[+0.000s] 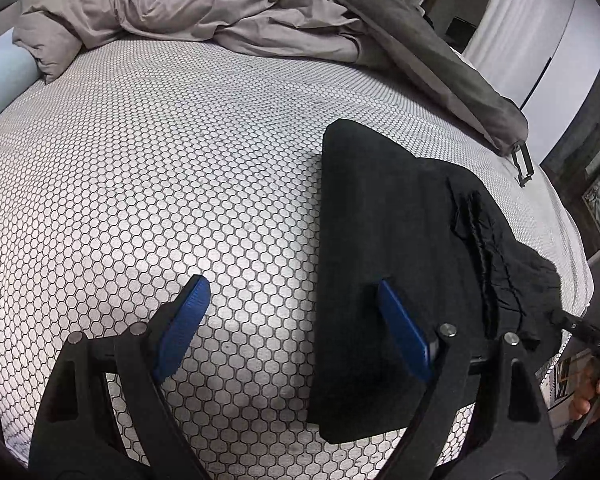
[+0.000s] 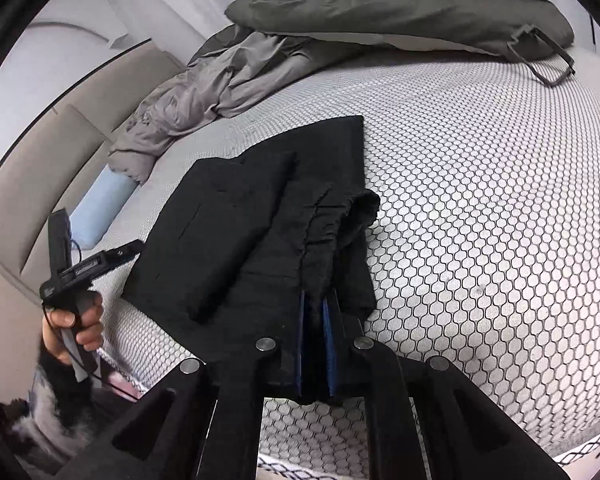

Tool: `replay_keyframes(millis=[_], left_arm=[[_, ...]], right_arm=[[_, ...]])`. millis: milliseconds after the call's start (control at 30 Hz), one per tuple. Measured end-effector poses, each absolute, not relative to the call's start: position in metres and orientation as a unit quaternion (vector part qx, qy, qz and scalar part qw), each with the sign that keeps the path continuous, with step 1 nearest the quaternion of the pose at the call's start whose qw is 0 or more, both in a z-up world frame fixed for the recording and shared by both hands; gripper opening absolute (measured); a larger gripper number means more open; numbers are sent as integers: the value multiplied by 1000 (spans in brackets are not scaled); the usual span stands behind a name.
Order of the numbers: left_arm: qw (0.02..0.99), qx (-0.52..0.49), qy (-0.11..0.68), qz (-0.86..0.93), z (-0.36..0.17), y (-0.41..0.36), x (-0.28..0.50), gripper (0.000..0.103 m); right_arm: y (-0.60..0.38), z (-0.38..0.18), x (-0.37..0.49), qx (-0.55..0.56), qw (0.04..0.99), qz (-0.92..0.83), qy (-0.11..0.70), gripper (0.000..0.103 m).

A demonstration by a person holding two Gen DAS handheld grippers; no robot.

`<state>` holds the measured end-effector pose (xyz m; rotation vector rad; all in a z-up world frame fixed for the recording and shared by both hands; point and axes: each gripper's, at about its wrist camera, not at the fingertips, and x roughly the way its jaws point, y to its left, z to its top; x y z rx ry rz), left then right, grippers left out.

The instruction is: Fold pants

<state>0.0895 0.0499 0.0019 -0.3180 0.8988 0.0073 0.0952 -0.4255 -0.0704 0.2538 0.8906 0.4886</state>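
Observation:
The black pants (image 1: pixel 384 216) lie folded in a long strip on the honeycomb-patterned mattress (image 1: pixel 160 168), with a bunched waistband part on their right side. My left gripper (image 1: pixel 292 312) is open and empty; its right finger hangs over the pants' left edge, its left finger over bare mattress. In the right wrist view the pants (image 2: pixel 236 232) spread ahead and to the left. My right gripper (image 2: pixel 316 304) is shut on the gathered black fabric of the pants, lifting that fold slightly.
A crumpled grey duvet (image 1: pixel 188 12) and a darker grey cover (image 1: pixel 440 60) lie along the far side of the bed. A light blue pillow (image 1: pixel 0 80) sits at the left edge. The bed edge (image 2: pixel 460 460) is close below my right gripper.

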Motion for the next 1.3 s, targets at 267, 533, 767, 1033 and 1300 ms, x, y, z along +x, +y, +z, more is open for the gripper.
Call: replay_keyframes(millis=[267, 533, 767, 1033, 1300], left_arm=[[896, -131, 425, -7, 10, 33, 86, 84], [908, -75, 409, -57, 21, 2, 72, 84], [901, 8, 413, -131, 13, -37, 51, 85], [887, 53, 443, -119, -7, -52, 54, 91], [884, 48, 449, -119, -11, -52, 61, 95]], right_arm=[[-431, -65, 91, 97, 886, 204, 406, 16], [-375, -61, 84, 22, 880, 274, 387, 16], [-358, -72, 84, -86, 875, 240, 411, 18], [-403, -52, 103, 51, 900, 218, 375, 47], [-425, -75, 163, 200, 880, 182, 389, 11]])
